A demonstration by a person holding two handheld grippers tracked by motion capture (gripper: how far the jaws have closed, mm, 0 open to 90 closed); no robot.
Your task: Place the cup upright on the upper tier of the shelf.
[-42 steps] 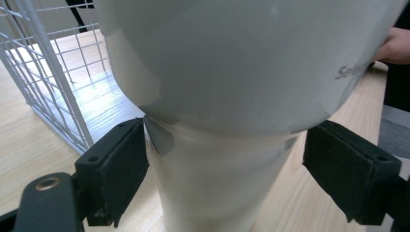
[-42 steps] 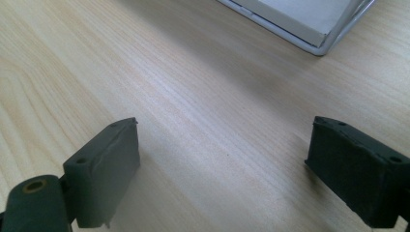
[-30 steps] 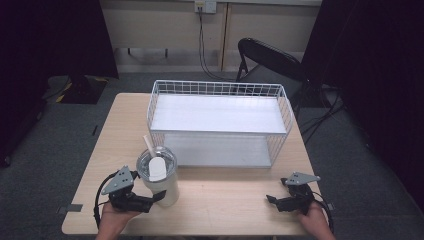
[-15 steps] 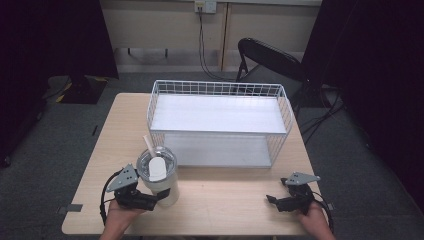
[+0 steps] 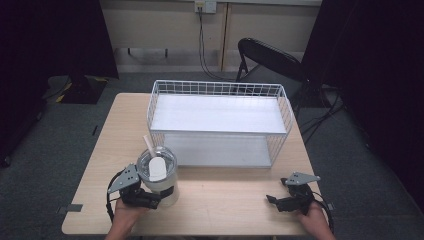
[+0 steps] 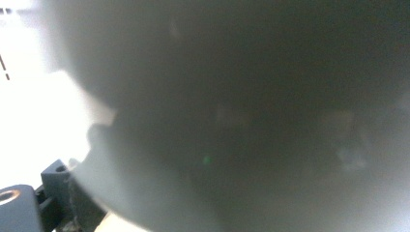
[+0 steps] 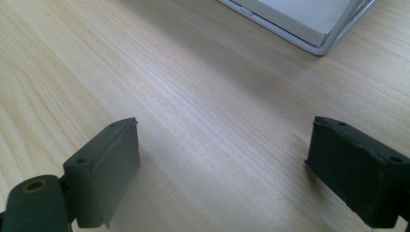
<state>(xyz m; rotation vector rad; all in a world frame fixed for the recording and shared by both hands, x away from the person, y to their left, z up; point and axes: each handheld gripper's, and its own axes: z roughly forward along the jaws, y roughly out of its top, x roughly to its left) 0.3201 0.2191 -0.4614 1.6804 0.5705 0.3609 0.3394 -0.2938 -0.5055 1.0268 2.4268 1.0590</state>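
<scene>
A clear tumbler [image 5: 159, 175] with a lid and a white straw stands upright on the wooden table [image 5: 230, 215], at the front left. My left gripper [image 5: 162, 196] reaches in from the left with its jaws on either side of the tumbler's lower body; it looks open. In the left gripper view the tumbler [image 6: 232, 121] is a grey blur very close to the camera, and one black finger [image 6: 55, 176] shows at the lower left beside it. My right gripper [image 5: 272, 201] rests low at the front right, open [image 7: 222, 159] over bare wood with nothing between its jaws.
A white wire basket [image 5: 218, 90] with a white floor stands across the middle and back of the table; its near corner [image 7: 309, 29] lies ahead of the right gripper. A black folding chair [image 5: 270, 55] stands behind the table. Bare wood lies between the two grippers.
My left gripper has slid a little to the right, closing in around the tumbler's base. The tumbler and my right gripper have stayed where they were.
</scene>
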